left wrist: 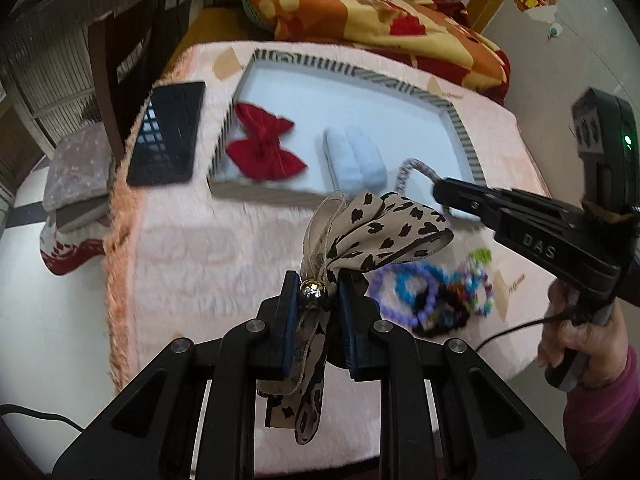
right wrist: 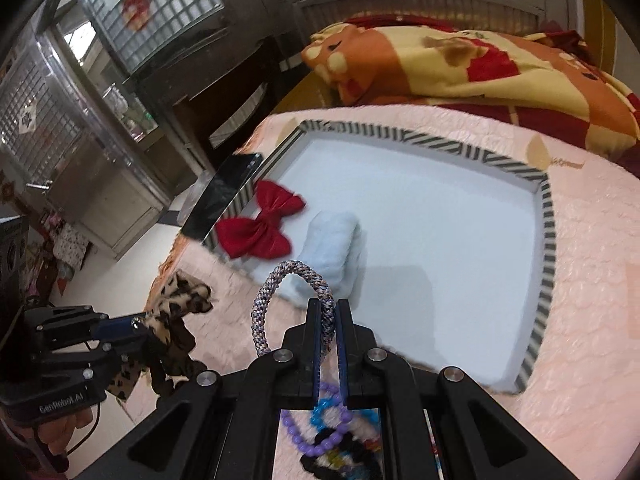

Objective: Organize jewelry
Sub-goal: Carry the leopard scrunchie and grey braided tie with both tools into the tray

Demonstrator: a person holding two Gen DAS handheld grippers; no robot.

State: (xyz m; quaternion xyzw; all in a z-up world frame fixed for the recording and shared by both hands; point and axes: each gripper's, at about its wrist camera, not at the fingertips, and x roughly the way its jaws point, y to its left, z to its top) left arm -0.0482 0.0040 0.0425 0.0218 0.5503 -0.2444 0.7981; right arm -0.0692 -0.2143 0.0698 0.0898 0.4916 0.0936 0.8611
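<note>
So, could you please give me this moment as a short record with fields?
left claw: shut on the leopard-print bow
right claw: shut on the braided hair tie
striped tray: holds the red bow and the pale blue fluffy item
bead bracelets: heaped on the pink cover, outside the tray

Bed [left wrist: 192, 256]: pink fuzzy cover. Directly on it: striped-rim tray [left wrist: 464, 136], white floor, middle of cover; black phone [left wrist: 168, 136] just beside tray's left wall; heap of beaded bracelets [left wrist: 432, 296] near front edge; patterned orange-yellow-red blanket [left wrist: 384, 20] bunched at far end, behind tray.
</note>
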